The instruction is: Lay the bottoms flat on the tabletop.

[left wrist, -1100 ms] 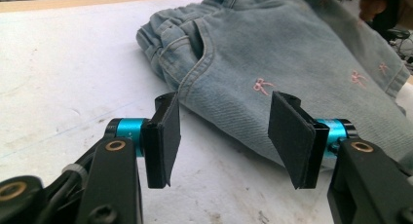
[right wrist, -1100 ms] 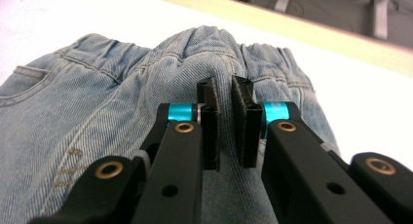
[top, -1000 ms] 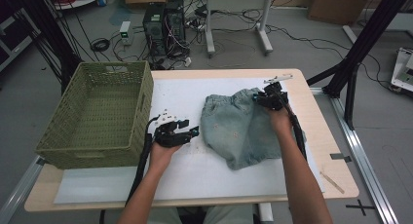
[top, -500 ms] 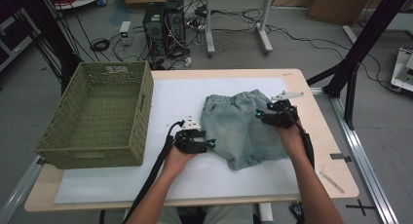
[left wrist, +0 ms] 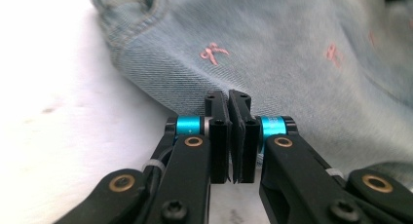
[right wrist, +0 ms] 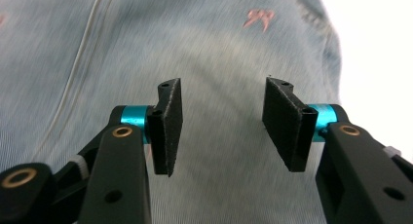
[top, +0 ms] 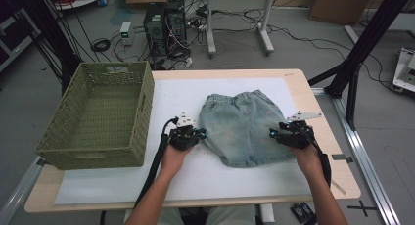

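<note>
Black pads first: in the left gripper view the left gripper (left wrist: 229, 136) has just snapped its jaws together, pads face to face with barely a slit between, right at the left hem of the denim shorts (left wrist: 272, 53); whether a fold of cloth is caught in there, I cannot tell from this angle. Over to the right gripper (right wrist: 219, 126): jaws have been easing inward but stand about half open, nothing between the pads, poised over blurred denim near the shorts' right edge. From above, the shorts (top: 242, 127) lie flat on the white mat (top: 122, 186), waistband far, leg hems near, so the long axis runs near to far. The left gripper (top: 187, 136) sits at their left edge, the right gripper (top: 289, 136) at their right edge, each equally close to its own side. I'd judge the right still needs to come down and bite. The green basket (top: 49, 151) shows in the high view, off to the left, empty, and nearer the left hand. The gripper views give the pink embroidered marks (left wrist: 214, 52) up close.
</note>
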A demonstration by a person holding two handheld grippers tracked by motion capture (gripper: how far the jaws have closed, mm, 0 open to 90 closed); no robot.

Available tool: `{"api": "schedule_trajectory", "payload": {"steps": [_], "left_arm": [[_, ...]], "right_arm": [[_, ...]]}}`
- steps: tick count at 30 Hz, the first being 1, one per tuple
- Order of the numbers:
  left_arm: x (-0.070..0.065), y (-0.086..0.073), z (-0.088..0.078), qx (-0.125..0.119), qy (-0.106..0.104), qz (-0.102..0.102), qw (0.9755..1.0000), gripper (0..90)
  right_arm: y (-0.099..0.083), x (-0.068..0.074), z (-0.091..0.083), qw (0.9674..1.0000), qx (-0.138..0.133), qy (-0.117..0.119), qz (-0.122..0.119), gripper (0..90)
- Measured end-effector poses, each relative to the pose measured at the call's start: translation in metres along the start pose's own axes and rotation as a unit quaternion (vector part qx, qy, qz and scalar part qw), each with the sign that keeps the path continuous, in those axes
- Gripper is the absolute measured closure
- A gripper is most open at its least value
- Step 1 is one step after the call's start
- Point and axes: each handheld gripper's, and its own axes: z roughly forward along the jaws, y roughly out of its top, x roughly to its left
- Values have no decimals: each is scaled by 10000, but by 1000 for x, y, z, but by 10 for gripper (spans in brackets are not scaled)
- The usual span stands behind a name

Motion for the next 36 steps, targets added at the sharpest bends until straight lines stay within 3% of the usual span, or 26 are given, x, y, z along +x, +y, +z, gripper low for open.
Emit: {"api": "schedule_trajectory", "payload": {"steps": [4, 7, 10, 13, 17, 19, 20, 23, 26, 29, 32, 33, 36], "left_arm": [[10, -2, -16, -224, 109, -116, 9996, 872], [20, -6, -28, -379, 155, -299, 9987, 890], [25, -9, -37, -432, 277, -349, 9981, 890], [28, -8, -44, -538, 360, -341, 9973, 891], [31, -7, -45, -636, 493, -471, 9956, 888], [31, -8, -43, -557, 651, -434, 9954, 825], [31, -8, -42, -514, 660, -471, 9954, 732], [32, -9, -41, -431, 704, -392, 9958, 634], [31, -8, -42, -521, 613, -366, 9961, 598], [29, -9, -41, -498, 491, -302, 9971, 580], [26, -10, -39, -477, 393, -226, 9978, 578], [25, -10, -39, -474, 372, -207, 9980, 578], [25, -11, -38, -497, 333, -178, 9980, 573]], "right_arm": [[-15, 12, -5, 9994, 237, 110, -216, 506], [-25, 21, -4, 9988, 271, 203, -345, 524], [-26, 26, -2, 9987, 270, 280, -321, 536], [-23, 27, -3, 9991, 94, 328, -236, 551], [-7, 18, -6, 9993, -209, 299, -35, 560], [5, 11, 0, 9996, -184, 224, 13, 562], [9, 10, 4, 9996, -161, 249, 0, 562], [26, 15, 19, 9979, -156, 632, -23, 566], [43, 28, 35, 9972, 38, 669, -334, 595], [48, 35, 52, 9964, 416, 465, -578, 677], [49, 39, 64, 9933, 696, 395, -834, 896], [48, 40, 66, 9916, 759, 379, -975, 900], [50, 37, 62, 9923, 648, 567, -885, 900]]}}
